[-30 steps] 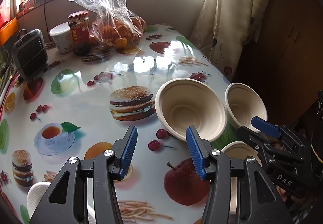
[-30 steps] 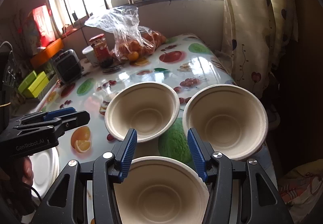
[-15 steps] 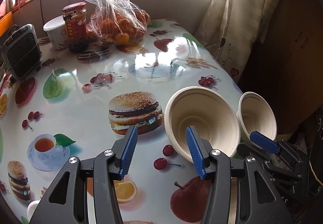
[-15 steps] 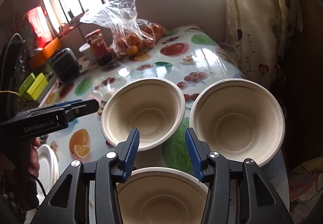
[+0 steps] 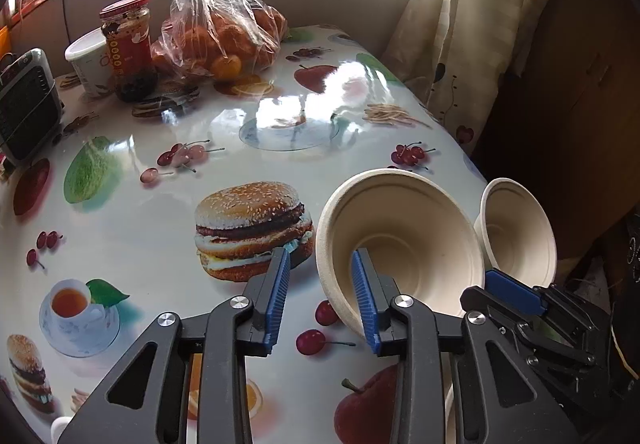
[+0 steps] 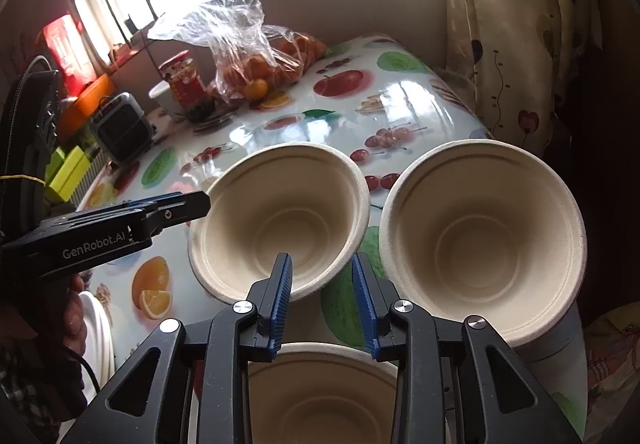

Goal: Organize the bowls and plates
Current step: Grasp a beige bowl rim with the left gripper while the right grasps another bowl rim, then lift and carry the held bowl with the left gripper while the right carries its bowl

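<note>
Three beige paper bowls sit at the table's near right. In the right wrist view the middle bowl (image 6: 280,220) is ahead left, another bowl (image 6: 484,240) is right by the table edge, and a third bowl (image 6: 324,392) lies under my right gripper (image 6: 322,300), which is open with its left finger over the middle bowl's near rim. My left gripper (image 5: 320,296) is open; its right finger reaches inside the middle bowl (image 5: 404,240), straddling the rim. It shows from the side in the right wrist view (image 6: 176,208). White plates (image 6: 98,340) lie at the lower left.
A bag of oranges (image 5: 216,32), a red-lidded jar (image 5: 128,44), a white tub (image 5: 86,60) and a small grey heater (image 5: 24,108) stand at the table's far side. A curtain (image 6: 516,24) hangs at the right edge. The fruit-print tablecloth (image 5: 160,212) covers the table.
Both grippers have moved forward toward the middle bowl. My left gripper's right finger now sits inside its rim; the bowls look larger in both views.
</note>
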A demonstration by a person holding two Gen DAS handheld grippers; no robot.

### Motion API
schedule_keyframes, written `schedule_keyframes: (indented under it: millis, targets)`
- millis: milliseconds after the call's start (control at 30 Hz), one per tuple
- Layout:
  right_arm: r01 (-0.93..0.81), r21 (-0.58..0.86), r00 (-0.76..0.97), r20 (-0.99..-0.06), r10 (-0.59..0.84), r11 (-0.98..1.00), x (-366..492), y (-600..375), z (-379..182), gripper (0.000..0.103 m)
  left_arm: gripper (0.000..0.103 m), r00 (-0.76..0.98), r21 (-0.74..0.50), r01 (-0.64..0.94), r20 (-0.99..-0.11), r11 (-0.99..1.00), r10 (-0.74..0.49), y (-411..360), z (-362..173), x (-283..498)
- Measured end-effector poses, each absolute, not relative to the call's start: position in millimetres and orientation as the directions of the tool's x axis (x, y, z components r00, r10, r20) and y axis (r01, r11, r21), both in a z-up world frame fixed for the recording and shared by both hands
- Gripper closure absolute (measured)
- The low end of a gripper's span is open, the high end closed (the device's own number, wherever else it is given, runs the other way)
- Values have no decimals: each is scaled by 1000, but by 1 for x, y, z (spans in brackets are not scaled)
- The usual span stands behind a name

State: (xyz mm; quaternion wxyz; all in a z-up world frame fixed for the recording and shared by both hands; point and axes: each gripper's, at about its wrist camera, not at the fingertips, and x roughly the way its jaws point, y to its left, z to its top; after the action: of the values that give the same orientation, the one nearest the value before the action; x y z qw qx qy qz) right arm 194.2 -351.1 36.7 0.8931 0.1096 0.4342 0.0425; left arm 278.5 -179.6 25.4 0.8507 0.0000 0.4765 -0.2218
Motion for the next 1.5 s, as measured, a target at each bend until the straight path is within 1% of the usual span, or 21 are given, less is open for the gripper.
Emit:
schedule_keyframes:
  millis: [100,233,300,400,700,1500]
  targets:
    - [28,245,619,-766,175,969,196,-353,35,73,75,441,-219,379,-811,899,-384,-181,24,281]
    - [35,261,613,-768,185,965,197,-355,31,74,76,420,-239,380,-816,893,-397,-184,20,286]
    - [37,263,614,-767,186,964,198,-356,31,77,78,415,-241,379,-819,893,-397,-185,18,287]
    - [40,268,615,-766,188,962,199,-356,30,78,79,409,-248,382,-818,890,-404,-186,17,287]
    - [40,268,615,-766,188,962,200,-356,30,78,85,410,-250,376,-819,892,-402,-185,17,288]
    - [31,265,641,-745,184,964,193,-352,40,80,85,451,-233,384,-797,893,-402,-179,31,275]
